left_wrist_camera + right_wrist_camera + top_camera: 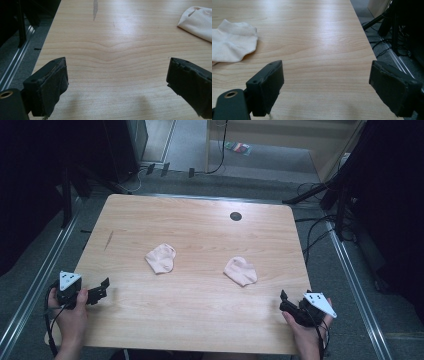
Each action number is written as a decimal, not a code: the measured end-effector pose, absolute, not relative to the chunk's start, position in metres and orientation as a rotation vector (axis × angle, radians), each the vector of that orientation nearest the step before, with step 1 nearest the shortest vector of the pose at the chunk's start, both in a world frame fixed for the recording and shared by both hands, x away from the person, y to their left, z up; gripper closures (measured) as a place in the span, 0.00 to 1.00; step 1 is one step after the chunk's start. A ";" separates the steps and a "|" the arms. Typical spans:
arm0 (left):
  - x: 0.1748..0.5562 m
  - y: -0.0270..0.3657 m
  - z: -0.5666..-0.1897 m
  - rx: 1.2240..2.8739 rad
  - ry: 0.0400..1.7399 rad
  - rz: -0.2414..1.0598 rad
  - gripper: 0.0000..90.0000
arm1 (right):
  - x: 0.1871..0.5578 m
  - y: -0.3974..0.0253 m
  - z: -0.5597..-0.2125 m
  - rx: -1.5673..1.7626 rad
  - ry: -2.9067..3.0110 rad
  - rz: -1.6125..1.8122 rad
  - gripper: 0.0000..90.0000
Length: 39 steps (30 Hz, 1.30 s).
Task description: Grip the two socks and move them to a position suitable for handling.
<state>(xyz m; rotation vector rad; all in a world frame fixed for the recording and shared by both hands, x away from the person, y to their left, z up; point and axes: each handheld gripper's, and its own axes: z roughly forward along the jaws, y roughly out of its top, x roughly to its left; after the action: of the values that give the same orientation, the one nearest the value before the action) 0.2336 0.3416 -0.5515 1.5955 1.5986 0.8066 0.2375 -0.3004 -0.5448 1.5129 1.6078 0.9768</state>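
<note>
Waiting at the near corners, both grippers wide open and empty.

Left gripper (pixel 102 289) sits over the worktop's (pixel 200 320) near-left edge, jaws spread far apart with nothing between them; right gripper (pixel 284 301) mirrors it at the near-right edge, just as wide and bare. Two pale pink socks lie flat mid-worktop, well apart from each other: the left sock (pixel 161 258) and the right sock (pixel 240 270), each well ahead of its gripper.

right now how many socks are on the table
2. One pale pink sock lies left of the table's middle, the other sock right of it, apart from each other. Both tongs are open near the front corners, touching neither.
</note>
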 end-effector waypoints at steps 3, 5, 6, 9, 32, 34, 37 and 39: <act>0.233 0.342 -0.552 1.595 1.597 0.808 0.05 | 0.237 -0.300 -0.543 1.519 1.597 0.969 0.14; 0.233 0.342 -0.551 1.590 1.594 0.801 0.05 | 0.239 -0.298 -0.538 1.547 1.568 1.002 0.14; 0.232 0.342 -0.551 1.588 1.594 0.802 0.05 | 0.240 -0.297 -0.536 1.540 1.568 1.003 0.14; 0.232 0.342 -0.551 1.587 1.586 0.806 0.05 | 0.240 -0.290 -0.527 1.526 1.560 1.050 0.15; 0.232 0.341 -0.551 1.597 1.588 0.813 0.06 | 0.283 -0.199 -0.449 1.294 1.711 1.159 0.39; 0.232 0.341 -0.551 1.598 1.587 0.814 0.06 | 0.286 -0.196 -0.449 1.284 1.727 1.165 0.41; 0.232 0.340 -0.551 1.594 1.586 0.817 0.07 | 0.299 -0.187 -0.458 1.274 1.805 1.180 0.49; 0.232 0.340 -0.552 1.593 1.586 0.819 0.07 | 0.304 -0.183 -0.468 1.280 1.846 1.157 0.51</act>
<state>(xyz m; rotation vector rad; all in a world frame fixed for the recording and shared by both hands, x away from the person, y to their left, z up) 0.2324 0.3400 -0.5515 1.5930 1.5862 0.8191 0.3044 -0.1832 -0.4677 1.2802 1.8460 1.1571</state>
